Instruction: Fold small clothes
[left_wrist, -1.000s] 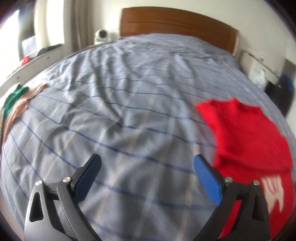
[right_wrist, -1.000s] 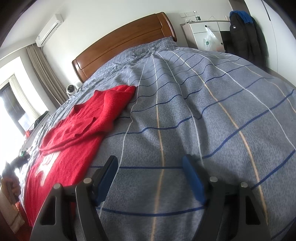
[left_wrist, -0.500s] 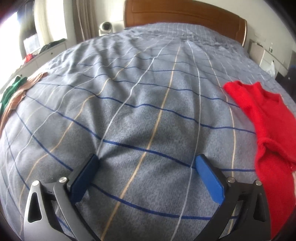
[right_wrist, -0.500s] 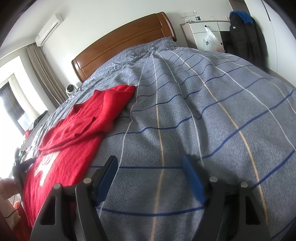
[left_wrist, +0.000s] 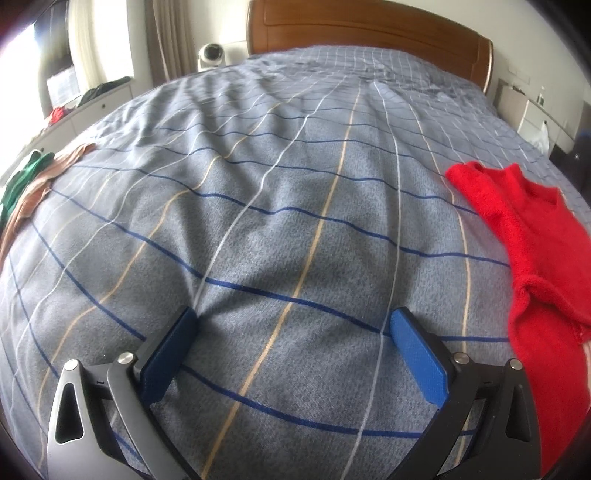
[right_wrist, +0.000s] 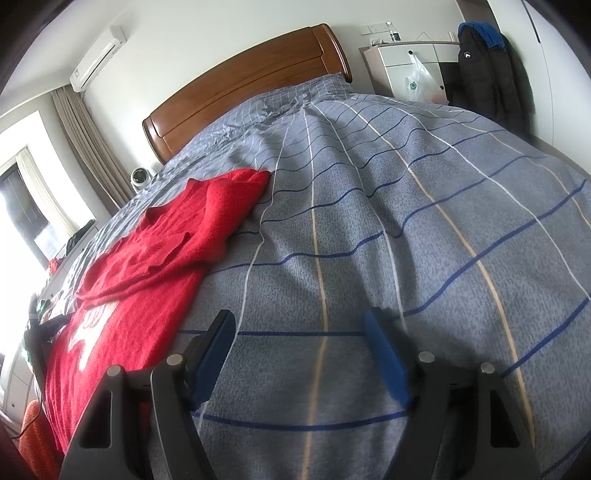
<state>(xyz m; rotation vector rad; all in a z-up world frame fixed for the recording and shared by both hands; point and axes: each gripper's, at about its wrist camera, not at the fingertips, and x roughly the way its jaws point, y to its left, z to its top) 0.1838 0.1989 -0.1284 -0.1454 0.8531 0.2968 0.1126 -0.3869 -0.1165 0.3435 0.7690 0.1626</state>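
At the far left of the left wrist view, a small heap of green and tan clothes (left_wrist: 26, 184) lies at the edge of the bed, whose grey-blue cover with thin dark blue, white and tan grid lines (left_wrist: 295, 184) fills most of the picture. Behind it stand a white low cabinet (left_wrist: 99, 107) by the bright window, a small white round device (left_wrist: 209, 55) and the brown wooden headboard (left_wrist: 369, 33). The left claw (left_wrist: 293, 325) hangs low over the bare cover with its two blue-padded fingers (left_wrist: 419, 362) spread wide and nothing between them. To its right, well apart from that claw, lies the red knitted sweater with white lettering on its front (left_wrist: 532, 236), spread flat, neckline towards the headboard, one sleeve folded across its body. In the right wrist view the same red sweater (right_wrist: 155, 258) lies at the left, along the bed's length, and the white lettering shows near its lower part (too warped to read). The right claw (right_wrist: 299, 325) sits just beside the sweater's edge, not touching it as far as can be seen, fingers (right_wrist: 386, 354) wide apart and empty over the cover. Farther right stand a white dresser with a plastic bag hung on it (right_wrist: 410, 70) and a dark jacket (right_wrist: 487, 70) against the wall.
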